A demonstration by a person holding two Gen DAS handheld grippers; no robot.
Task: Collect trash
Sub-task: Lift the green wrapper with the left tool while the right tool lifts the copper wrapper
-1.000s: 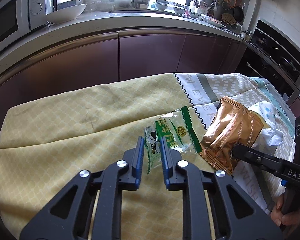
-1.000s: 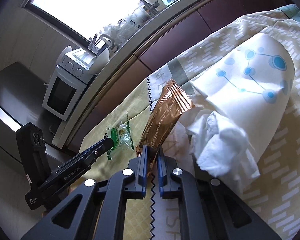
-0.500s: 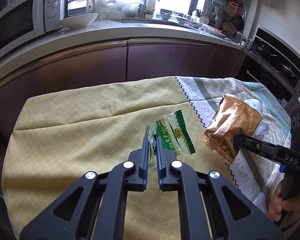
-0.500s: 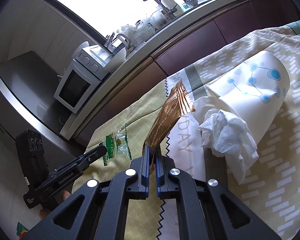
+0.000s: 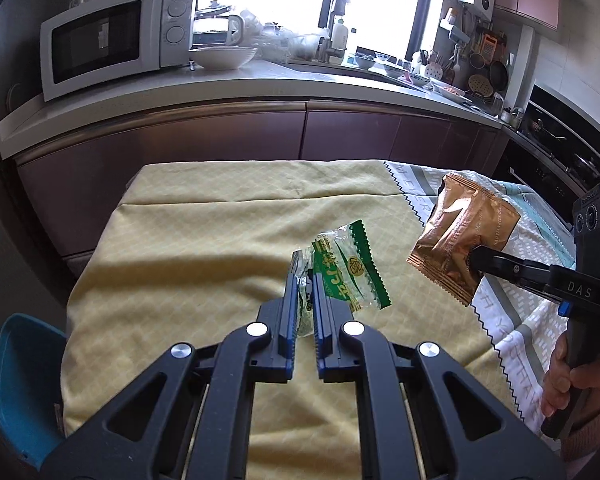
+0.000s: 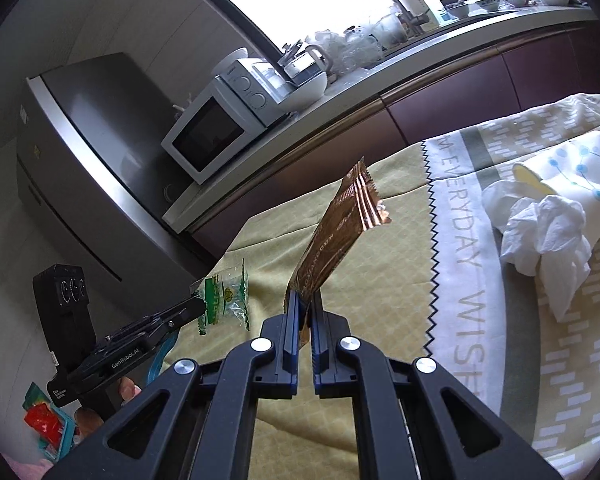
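Both pieces of wrapper litter are off the worktop (image 5: 188,240), so the pick-up part looks done for these two. What remains, by my reading, is carrying them to a bin and gathering the crumpled white tissue (image 6: 540,232) and the tipped paper cup (image 6: 580,168), which lie together on the grey-and-white end of the tablecloth (image 6: 460,280). A teal container (image 5: 16,384) shows at the worktop's left edge; whether it is the bin I cannot tell.

The left gripper (image 5: 305,292) has its fingers closed nearly together on one end of the green-and-clear candy wrapper (image 5: 348,272), which juts forward above the yellow cloth. It is thin crinkly film with green serrated edges and printed lettering, and it looks empty.

The right gripper (image 6: 306,312) has its fingers pinched tight on the lower corner of the copper foil packet (image 6: 340,232), held up in the air well apart from the cup and tissue. The packet is shiny, creased, crimped along its top seam, and appears flat and empty.
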